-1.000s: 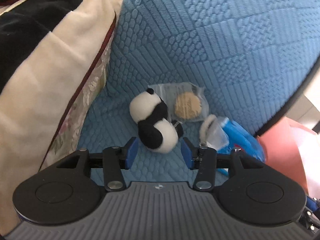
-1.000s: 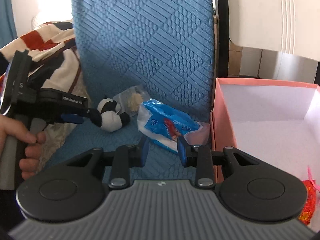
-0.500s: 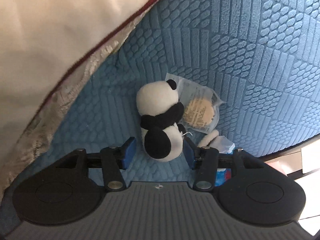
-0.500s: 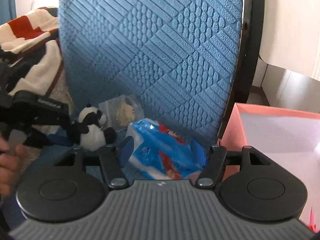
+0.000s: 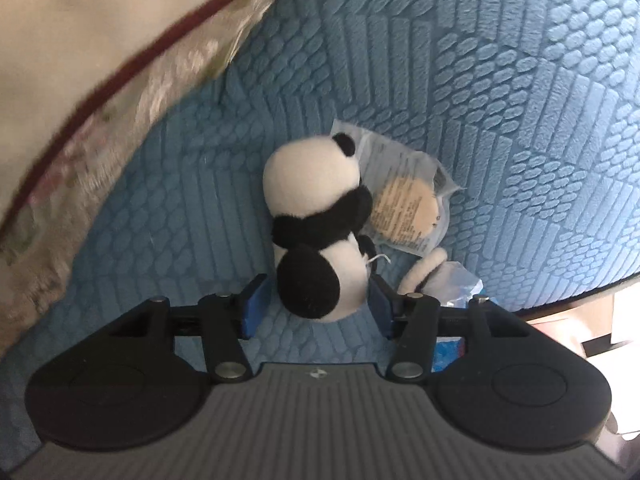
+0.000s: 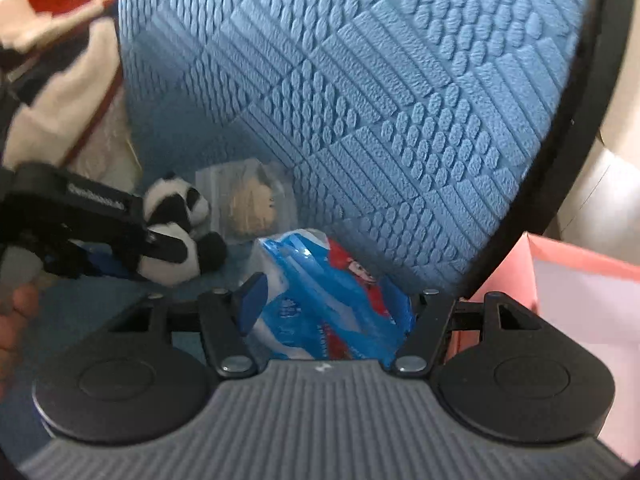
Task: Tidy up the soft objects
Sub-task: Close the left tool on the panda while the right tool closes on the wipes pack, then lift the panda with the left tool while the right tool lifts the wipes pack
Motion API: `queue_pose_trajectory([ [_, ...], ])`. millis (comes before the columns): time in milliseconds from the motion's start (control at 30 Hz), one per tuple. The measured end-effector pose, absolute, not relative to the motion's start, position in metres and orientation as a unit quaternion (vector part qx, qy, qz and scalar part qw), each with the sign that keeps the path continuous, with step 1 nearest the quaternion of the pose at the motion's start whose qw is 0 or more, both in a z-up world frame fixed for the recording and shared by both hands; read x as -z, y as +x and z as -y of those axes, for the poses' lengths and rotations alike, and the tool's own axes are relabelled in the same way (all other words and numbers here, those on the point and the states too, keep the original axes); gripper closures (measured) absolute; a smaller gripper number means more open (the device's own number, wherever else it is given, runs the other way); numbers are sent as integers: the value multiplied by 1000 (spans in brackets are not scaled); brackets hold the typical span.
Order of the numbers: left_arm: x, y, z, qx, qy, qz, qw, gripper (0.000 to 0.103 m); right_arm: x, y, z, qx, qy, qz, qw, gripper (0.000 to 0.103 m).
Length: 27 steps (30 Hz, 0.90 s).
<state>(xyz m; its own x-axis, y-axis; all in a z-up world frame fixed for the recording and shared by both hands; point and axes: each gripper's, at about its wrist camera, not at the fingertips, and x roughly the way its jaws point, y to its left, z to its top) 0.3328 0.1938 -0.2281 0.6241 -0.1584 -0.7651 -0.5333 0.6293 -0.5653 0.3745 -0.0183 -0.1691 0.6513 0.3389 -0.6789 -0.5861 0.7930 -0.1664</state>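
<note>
Blue pads of the left gripper (image 5: pixel 316 308) stand spread on either side of the plush panda (image 5: pixel 316 236), whose black rump sits between the fingers with a sliver of gap on each side, so nothing is pinched yet. A second ago the panda lay ahead of the fingertips; now it lies between them, which I judge to be the last approach before a grasp. The right gripper (image 6: pixel 332 300) has changed more: its jaws were narrow and short of the blue wet-wipe pack (image 6: pixel 328 300) a second ago, have opened wide since, and now straddle the pack, which fills the space between the fingers. Both soft items look ready to be squeezed and carried, probably to the pink box (image 6: pixel 560 276) just beyond the right finger. A clear-wrapped round biscuit (image 5: pixel 404 208) rests past the panda against the blue quilted seat cover (image 5: pixel 500 100). Whether the right pads already press the pack is hard to tell, since the right pad is hidden behind the plastic. The box is cut off at the frame edge, and the cream blanket (image 5: pixel 100 40) to the left is blurred.
</note>
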Motion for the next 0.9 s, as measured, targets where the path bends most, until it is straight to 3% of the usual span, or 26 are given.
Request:
queue_pose_trajectory([
  [133,228,335,-193,-119,-410,-414,804,44,180,385,19,-254,-184,-349,883,38],
  [233,227,337,-194,-120,-410,-408,807,44,190,388,22,-248,-175,-366,880,49],
  [333,229,339,-196,-122,-414,-410,803,44,194,388,23,-240,-179,-366,881,68],
  [367,230,340,-196,-122,-415,-409,803,44,193,387,25,-231,-177,-362,886,83],
  [467,229,341,-196,-123,-412,-410,805,44,187,385,30,-228,-167,-353,892,94],
  [900,219,342,-190,-123,-368,-408,826,52,167,369,45,-249,-135,-337,898,97],
])
